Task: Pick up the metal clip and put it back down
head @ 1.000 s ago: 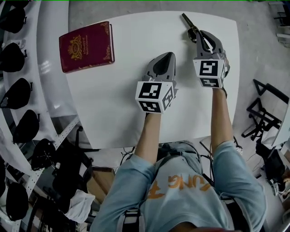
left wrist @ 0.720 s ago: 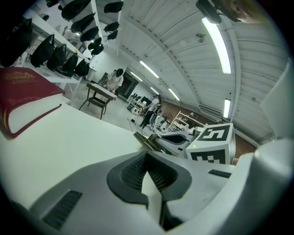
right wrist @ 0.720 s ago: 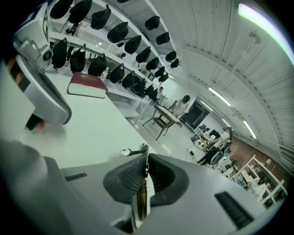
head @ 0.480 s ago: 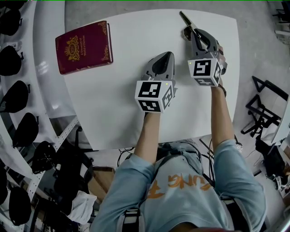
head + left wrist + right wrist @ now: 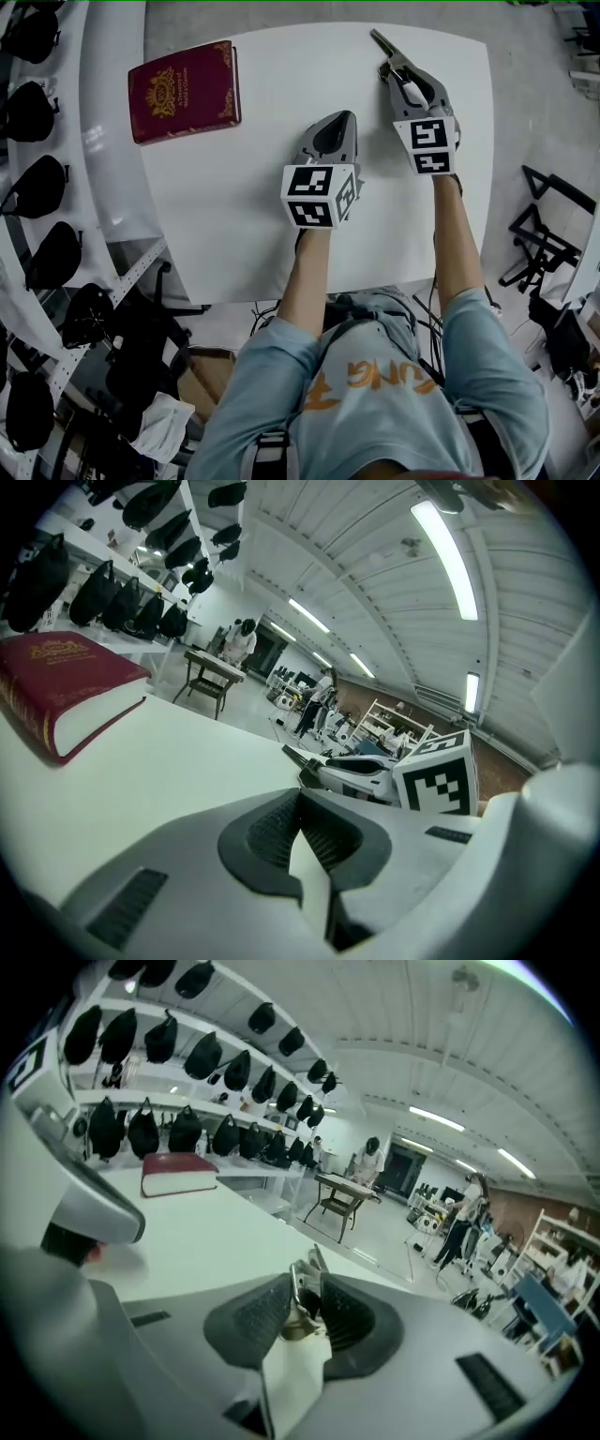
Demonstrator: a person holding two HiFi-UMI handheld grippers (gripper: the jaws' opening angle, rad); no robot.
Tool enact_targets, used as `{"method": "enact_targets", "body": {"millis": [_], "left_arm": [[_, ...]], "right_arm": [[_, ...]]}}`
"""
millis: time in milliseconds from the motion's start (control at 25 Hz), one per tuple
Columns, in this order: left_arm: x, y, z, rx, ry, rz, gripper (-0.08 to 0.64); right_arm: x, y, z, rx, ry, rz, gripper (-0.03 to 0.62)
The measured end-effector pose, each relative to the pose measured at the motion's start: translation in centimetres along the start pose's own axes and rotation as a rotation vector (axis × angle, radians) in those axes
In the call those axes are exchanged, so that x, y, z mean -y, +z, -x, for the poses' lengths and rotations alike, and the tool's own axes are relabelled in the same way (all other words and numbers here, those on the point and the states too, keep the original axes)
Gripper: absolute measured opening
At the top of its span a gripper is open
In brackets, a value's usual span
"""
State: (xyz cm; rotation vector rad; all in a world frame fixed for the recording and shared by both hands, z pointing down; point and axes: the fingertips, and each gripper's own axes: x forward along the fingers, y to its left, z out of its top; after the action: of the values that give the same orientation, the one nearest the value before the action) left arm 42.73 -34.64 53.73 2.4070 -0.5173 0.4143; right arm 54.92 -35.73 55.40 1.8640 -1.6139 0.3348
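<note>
In the head view, the right gripper (image 5: 397,71) sits at the upper right of the frame, near the far edge of the white surface (image 5: 272,66). The metal clip (image 5: 386,49) pokes out past its tips toward the top of the frame. From this angle it is hard to say whether the clip rests on the surface or hangs just above it. The left gripper (image 5: 347,116) lies at the centre of the frame, just beside the right one and apart from the clip. A red book (image 5: 185,91) lies well apart at the upper left. In the left gripper view, the fingers (image 5: 272,832) are pressed together with nothing between them. The red book fills the left of the frame, and the right gripper's marker cube (image 5: 437,776) shows at centre right. In the right gripper view, the fingers (image 5: 253,1314) are clamped on the metal clip at the centre of the frame. Its bright wire end stands up between the ribbed pads and juts forward beyond them. The book lies beyond at the upper left, below shelves of dark bags (image 5: 150,1129).
</note>
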Motion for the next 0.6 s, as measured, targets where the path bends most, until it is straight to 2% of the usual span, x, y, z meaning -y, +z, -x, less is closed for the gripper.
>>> {"method": "enact_targets", "body": {"millis": [280, 600], "left_arm": [[1.4, 0.2, 1.4, 0.029, 0.022, -0.013, 0.021], [4.8, 0.6, 3.7, 0.079, 0.058, -0.046, 0.021]], "right_arm": [[0.5, 0.8, 4.1, 0.12, 0.018, -0.273, 0.089], [1.2, 1.5, 11.5, 0.238, 0.024, -0.42, 0.051]]}}
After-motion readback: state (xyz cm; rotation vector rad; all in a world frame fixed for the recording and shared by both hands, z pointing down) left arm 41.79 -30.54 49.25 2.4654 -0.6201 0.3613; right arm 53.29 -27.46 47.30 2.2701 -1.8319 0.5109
